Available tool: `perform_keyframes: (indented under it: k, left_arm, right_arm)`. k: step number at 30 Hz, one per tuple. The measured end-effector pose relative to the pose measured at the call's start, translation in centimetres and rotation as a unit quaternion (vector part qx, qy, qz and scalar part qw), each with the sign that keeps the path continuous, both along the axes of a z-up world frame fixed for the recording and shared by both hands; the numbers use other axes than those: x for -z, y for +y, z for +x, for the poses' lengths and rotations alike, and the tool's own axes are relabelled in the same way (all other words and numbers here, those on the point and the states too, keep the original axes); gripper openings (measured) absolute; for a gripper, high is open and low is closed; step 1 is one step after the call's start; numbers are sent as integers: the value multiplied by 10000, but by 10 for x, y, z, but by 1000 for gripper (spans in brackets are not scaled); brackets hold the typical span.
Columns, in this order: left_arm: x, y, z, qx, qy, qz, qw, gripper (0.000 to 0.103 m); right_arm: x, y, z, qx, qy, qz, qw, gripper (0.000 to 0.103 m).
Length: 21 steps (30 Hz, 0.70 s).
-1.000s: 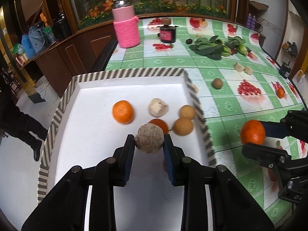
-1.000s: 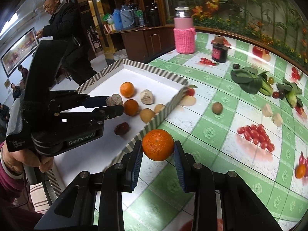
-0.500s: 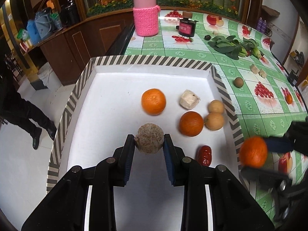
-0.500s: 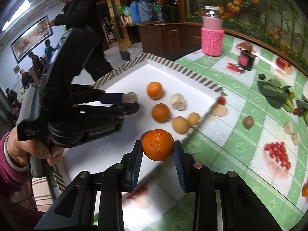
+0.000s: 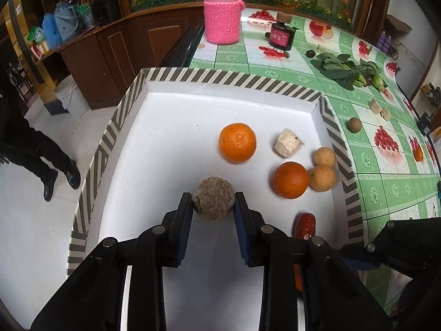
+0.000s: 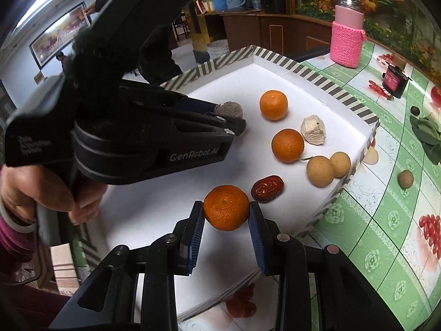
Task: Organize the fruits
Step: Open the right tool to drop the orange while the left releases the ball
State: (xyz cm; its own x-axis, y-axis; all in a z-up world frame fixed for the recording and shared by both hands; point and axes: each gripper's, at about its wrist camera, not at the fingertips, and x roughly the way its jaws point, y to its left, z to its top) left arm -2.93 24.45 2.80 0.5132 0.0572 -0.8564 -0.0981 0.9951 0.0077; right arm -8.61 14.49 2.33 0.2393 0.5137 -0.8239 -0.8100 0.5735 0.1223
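Two grippers, both full: my left gripper (image 5: pixel 212 207) stays clamped on the rough brown ball (image 5: pixel 213 202), now lower over the middle of the striped tray (image 5: pixel 231 78). My right gripper (image 6: pixel 226 222) has carried its tangerine (image 6: pixel 226 207) from the tablecloth (image 6: pixel 386 207) in over the tray's near edge, just beside the red date (image 6: pixel 266 188).

green table (image 5: pixel 366 165), striped tray (image 5: pixel 234 78), pink jar (image 5: pixel 222 19), greens (image 5: pixel 344 69)
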Motion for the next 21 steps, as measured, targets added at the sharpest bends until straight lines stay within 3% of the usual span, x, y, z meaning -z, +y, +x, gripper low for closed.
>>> perform_keyframes:
  k: [4, 6, 8, 10, 21]
  left_arm:
    - [4, 1, 0, -73, 121, -46, 9999, 28]
    - [3, 0, -1, -96, 102, 22, 9999, 33]
    - [3, 1, -1, -146, 114, 13, 9998, 59]
    - [3, 2, -1, -183, 102, -35, 9998, 69]
    - [-13, -12, -9, -242, -222, 174, 9993, 69]
  right_arm:
    - [3, 2, 5, 91, -120, -38, 9999, 33]
    - [4, 2, 5, 88, -176, -45, 9998, 33]
    - [3, 2, 3, 80, -171, -29, 9998, 35]
    - [0, -2, 1, 70, -69, 74, 9999, 41]
    - [-25, -46, -6, 223, 99, 567, 9981, 46]
